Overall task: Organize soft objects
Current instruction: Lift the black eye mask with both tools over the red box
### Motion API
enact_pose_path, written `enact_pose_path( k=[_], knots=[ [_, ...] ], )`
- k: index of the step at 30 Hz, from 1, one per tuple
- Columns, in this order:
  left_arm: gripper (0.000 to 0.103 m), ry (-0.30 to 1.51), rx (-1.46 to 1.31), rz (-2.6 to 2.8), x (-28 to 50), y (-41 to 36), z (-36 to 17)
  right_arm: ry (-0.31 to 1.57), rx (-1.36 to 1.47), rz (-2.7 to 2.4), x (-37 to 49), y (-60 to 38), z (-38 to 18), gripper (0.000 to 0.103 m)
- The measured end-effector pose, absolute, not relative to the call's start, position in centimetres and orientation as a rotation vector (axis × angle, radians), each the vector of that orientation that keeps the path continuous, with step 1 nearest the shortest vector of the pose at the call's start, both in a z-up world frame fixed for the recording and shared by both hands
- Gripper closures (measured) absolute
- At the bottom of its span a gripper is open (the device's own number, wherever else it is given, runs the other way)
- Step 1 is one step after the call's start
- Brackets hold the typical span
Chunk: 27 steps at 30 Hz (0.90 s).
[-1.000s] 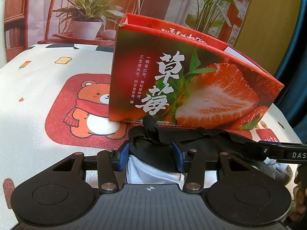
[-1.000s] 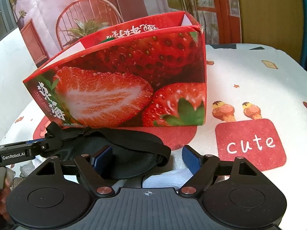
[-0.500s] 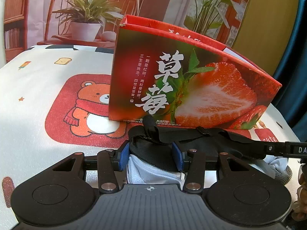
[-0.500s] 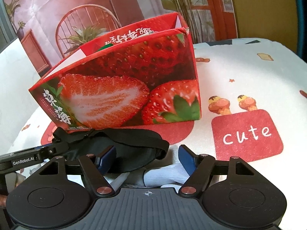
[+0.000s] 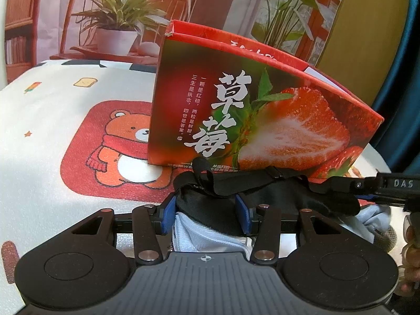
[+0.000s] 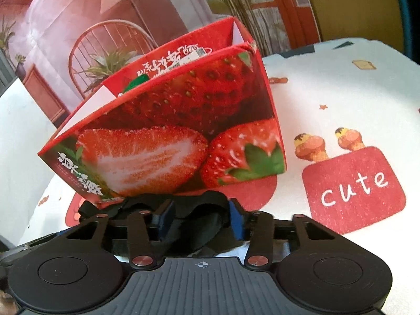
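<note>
A black eye mask with a strap (image 5: 252,183) lies in front of the red strawberry box (image 5: 257,120), on top of a pale blue cloth (image 5: 207,236). My left gripper (image 5: 206,216) is shut on the left end of the mask. My right gripper (image 6: 200,218) is shut on the mask's right end (image 6: 202,225), close to the box front (image 6: 168,141). The right gripper's finger (image 5: 393,186) shows at the right edge of the left wrist view.
The box stands open-topped on a white mat with a bear print (image 5: 123,152) and a red "cute" patch (image 6: 354,189). A plant-and-chair backdrop (image 5: 118,26) hangs behind. A grey knitted item (image 5: 388,239) lies by the cloth's right end.
My right gripper has moved forward over the mask and closed its blue pads on it. The left gripper has stayed still, holding the mask.
</note>
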<state>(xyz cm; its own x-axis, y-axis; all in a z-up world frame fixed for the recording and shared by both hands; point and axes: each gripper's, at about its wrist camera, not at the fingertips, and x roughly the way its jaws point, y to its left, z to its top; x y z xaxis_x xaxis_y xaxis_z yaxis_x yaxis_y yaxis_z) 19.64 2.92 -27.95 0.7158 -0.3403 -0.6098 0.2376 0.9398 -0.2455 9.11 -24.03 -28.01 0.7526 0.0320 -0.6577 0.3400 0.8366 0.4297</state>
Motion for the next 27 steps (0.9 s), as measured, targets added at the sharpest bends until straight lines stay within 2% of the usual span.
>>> enact_pose_path(
  k=[4, 9, 17, 23, 27],
  knots=[
    [0.053, 0.721, -0.224, -0.330, 20.0, 3.8, -27.8, 0.683, 0.573, -0.195, 8.6, -24.3, -27.8, 0.080],
    [0.078, 0.697, -0.259, -0.308, 19.7, 4.6, -27.1, 0.629, 0.600, -0.185, 8.0, -24.6, -26.9, 0.083],
    [0.080, 0.650, -0.217, -0.338, 18.2, 3.7, -25.6, 0.605, 0.593, -0.119, 7.6, -23.9, -25.8, 0.083],
    [0.091, 0.603, -0.172, -0.342, 16.9, 3.1, -24.5, 0.602, 0.573, -0.139, 7.0, -23.6, -25.6, 0.086],
    [0.094, 0.553, -0.130, -0.345, 15.9, 2.5, -23.5, 0.602, 0.534, -0.141, 6.7, -23.4, -25.3, 0.089]
  ],
)
